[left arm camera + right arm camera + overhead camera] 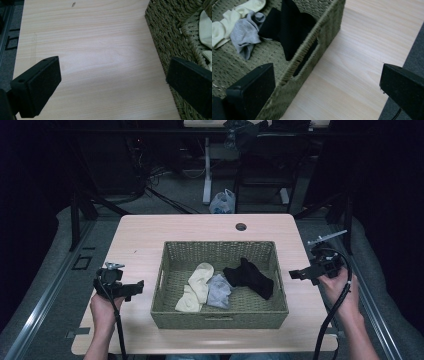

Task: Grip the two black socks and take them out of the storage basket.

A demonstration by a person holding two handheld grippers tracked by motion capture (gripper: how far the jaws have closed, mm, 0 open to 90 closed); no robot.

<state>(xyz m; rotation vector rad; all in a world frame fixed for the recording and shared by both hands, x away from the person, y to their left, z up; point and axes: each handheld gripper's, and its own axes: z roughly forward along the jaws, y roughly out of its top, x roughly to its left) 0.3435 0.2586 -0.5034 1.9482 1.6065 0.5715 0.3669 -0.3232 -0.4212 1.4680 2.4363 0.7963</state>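
The left claw (134, 289) hangs over the bare left part of the table (140, 235), just beside the left wall of the basket (161, 285), and its jaws stand wide apart with nothing between them. In the left gripper view the claw (113, 82) looks down on pale wood grain, with one jaw over the table (95, 50) and the other over the woven wall of the basket (165, 37); a strip of the cream sock (206, 30) shows inside at the edge. The left hand (104, 307) holds that gripper from below, with its cable trailing toward the near edge.

The right claw (299, 274) hovers just outside the right wall of the basket, and it too is spread wide and grips nothing. The right hand (340, 285) holds it near the right edge of the table. In the right gripper view the claw (327, 87) straddles the basket's right wall (322, 35), with one jaw above the inside and the other out past the edge of the table (362, 50).

Three socks lie on the floor of the basket. The cream sock (196, 287) lies left of centre, stretched toward the near wall. The grey sock (219, 290) lies crumpled, touching its right side. The black sock (250, 278) lies to the right, nearest the right claw, touching the grey one. In the right gripper view the black sock (289, 27) lies close to the handle slot in the wall, with the grey sock (245, 35) and cream sock (234, 15) beyond it.
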